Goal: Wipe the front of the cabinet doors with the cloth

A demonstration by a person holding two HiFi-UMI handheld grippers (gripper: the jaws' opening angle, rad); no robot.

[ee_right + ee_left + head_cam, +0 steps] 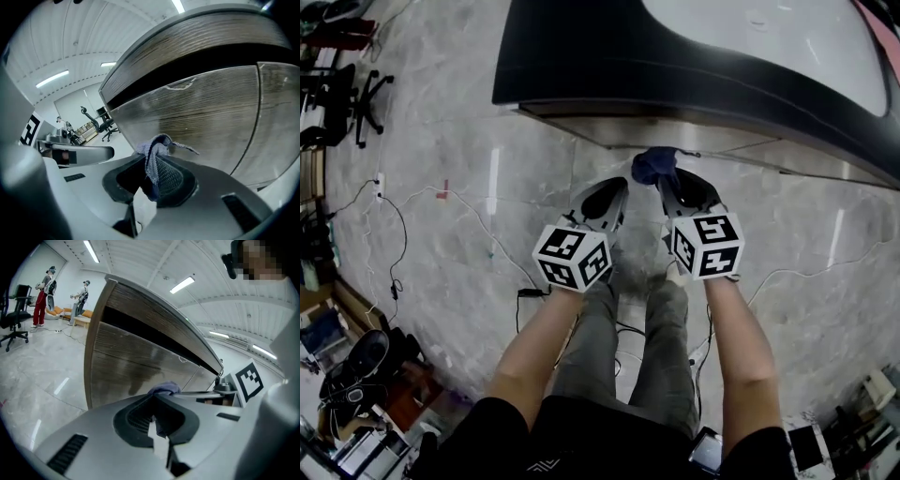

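The cabinet's wood-grain doors (211, 122) stand close in front of both grippers, under a dark top (675, 66). A blue-grey cloth (154, 152) is pinched in my right gripper (150, 164), which is shut on it; a bunched end sticks out past the tips, just short of the door. In the head view the cloth (653, 165) sits at the door's lower edge ahead of the right gripper (680, 183). My left gripper (609, 192) is beside it on the left, jaws together and empty. The left gripper view shows the left gripper (157, 397), the door (136, 366) and the cloth (164, 389) beyond it.
A seam between two doors (255, 117) runs down on the right. Cables (394, 244) trail over the marble floor on the left. Office chairs (347, 94) stand at far left, and clutter (356, 375) lies at lower left. Two people (44, 296) stand far off.
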